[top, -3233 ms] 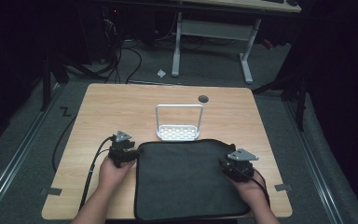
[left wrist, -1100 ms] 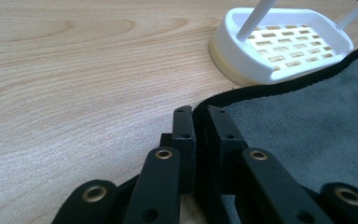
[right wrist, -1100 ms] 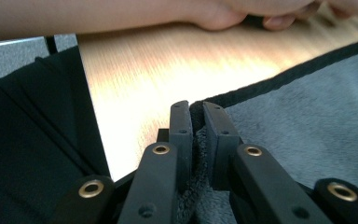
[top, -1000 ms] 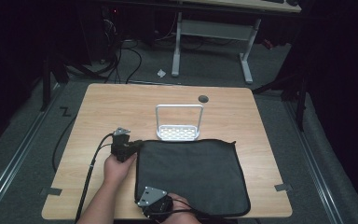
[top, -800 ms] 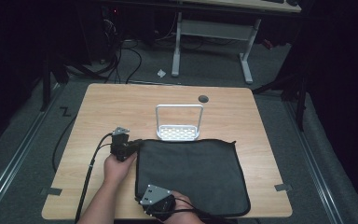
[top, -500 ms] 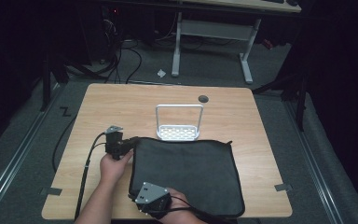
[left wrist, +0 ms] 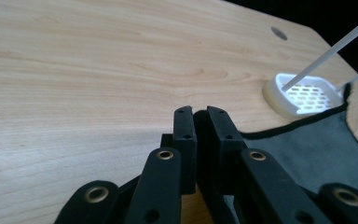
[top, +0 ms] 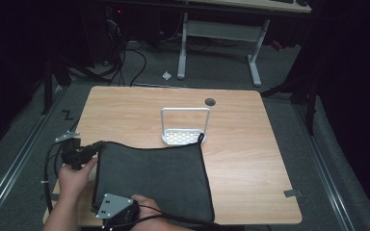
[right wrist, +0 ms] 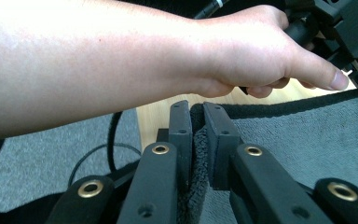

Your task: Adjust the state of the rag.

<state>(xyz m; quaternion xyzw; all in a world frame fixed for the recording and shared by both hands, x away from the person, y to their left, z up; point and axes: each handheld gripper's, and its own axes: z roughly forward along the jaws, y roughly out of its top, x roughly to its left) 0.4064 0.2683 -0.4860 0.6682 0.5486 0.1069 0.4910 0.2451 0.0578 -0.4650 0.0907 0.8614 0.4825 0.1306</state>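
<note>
While clamped shut, both grippers (left wrist: 200,112) (right wrist: 196,108) on dark cloth (top: 159,175).

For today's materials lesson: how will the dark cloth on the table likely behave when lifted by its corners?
Probably floppy: the dark cloth sags between the left gripper and right gripper, its edge curving. Its napped surface suggests grip rather than slip. It looks light and unlikely to break.
</note>
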